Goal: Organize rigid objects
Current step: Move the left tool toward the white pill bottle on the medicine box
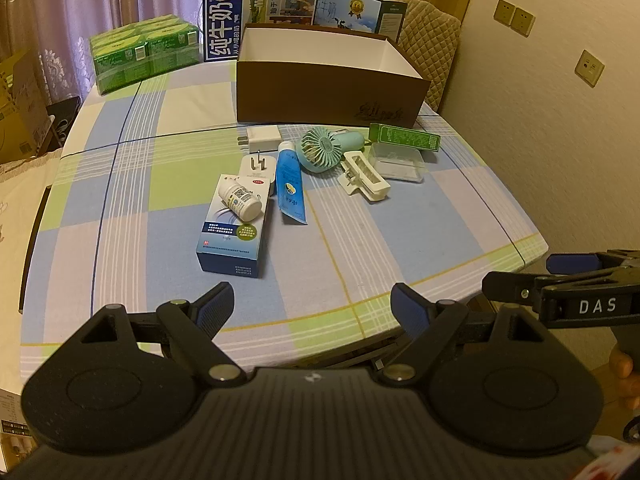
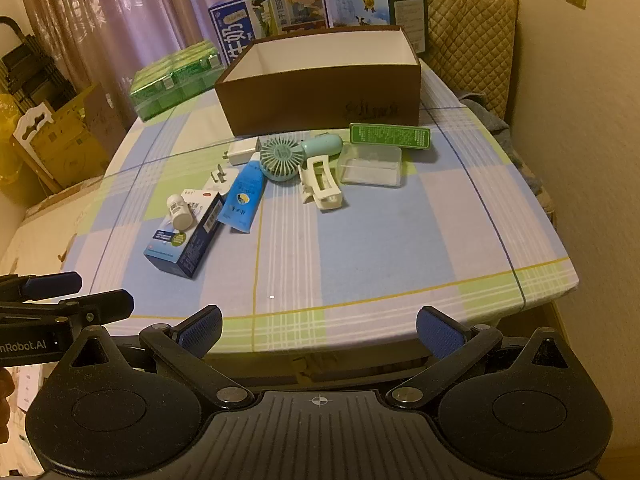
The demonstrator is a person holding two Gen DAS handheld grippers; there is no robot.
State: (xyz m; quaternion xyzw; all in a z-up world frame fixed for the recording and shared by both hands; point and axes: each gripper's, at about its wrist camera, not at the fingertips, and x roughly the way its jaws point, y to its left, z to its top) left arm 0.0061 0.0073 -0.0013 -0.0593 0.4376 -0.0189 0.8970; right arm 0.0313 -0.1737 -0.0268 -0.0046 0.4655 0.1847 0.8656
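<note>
Left gripper point(image 1: 312, 308) and right gripper point(image 2: 318, 330) hang wide open, empty, over the worktop point(image 2: 360, 240); brown box point(image 1: 328, 92) looks empty.

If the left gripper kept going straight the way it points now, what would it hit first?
Probably the bare checked tablecloth. The left gripper is open and empty, aimed down between the blue medicine box and the table's near edge. Depth is uncertain.

Ahead of both open jaws, a checked cloth point(image 1: 160, 208) looks matt and woven. The brown box point(image 1: 328, 92) beyond seems matt cardboard; the clear case point(image 2: 370, 164) glossy plastic, probably.
</note>
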